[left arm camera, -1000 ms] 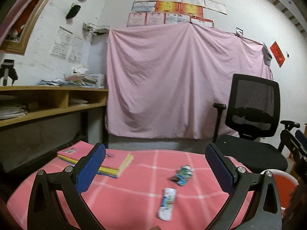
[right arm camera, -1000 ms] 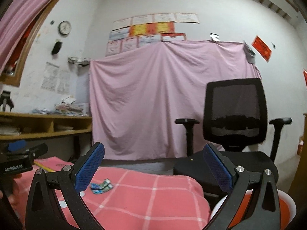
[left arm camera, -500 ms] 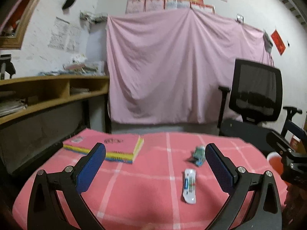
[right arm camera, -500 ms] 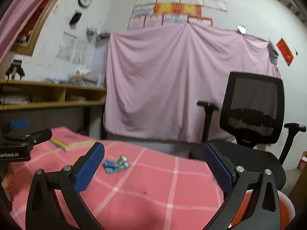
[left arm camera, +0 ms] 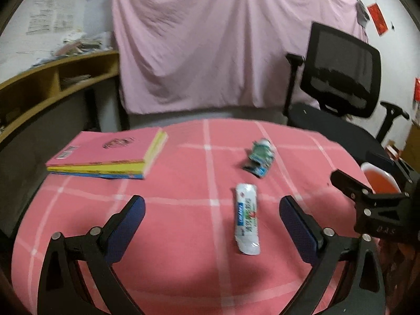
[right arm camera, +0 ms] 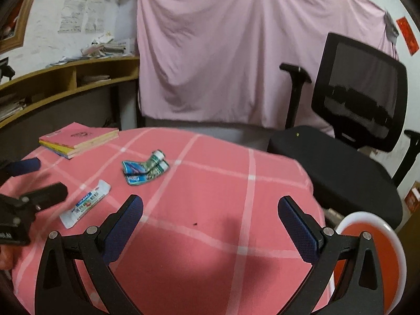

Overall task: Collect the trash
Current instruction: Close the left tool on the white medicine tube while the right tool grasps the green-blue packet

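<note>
A white wrapper lies flat on the pink checked tablecloth, between the open fingers of my left gripper and slightly ahead of them. A crumpled green and blue wrapper lies farther back. In the right wrist view the white wrapper lies at the left and the crumpled one behind it. My right gripper is open and empty above bare cloth. An orange bin with a white rim stands beside the table at the right.
A stack of pink and yellow books lies at the table's back left. A black office chair stands behind the table at the right. A wooden shelf runs along the left wall. A pink sheet hangs behind.
Both grippers have tilted downward and moved in over the table. The wrappers now sit larger and closer, and the white one lies between the left fingers.
</note>
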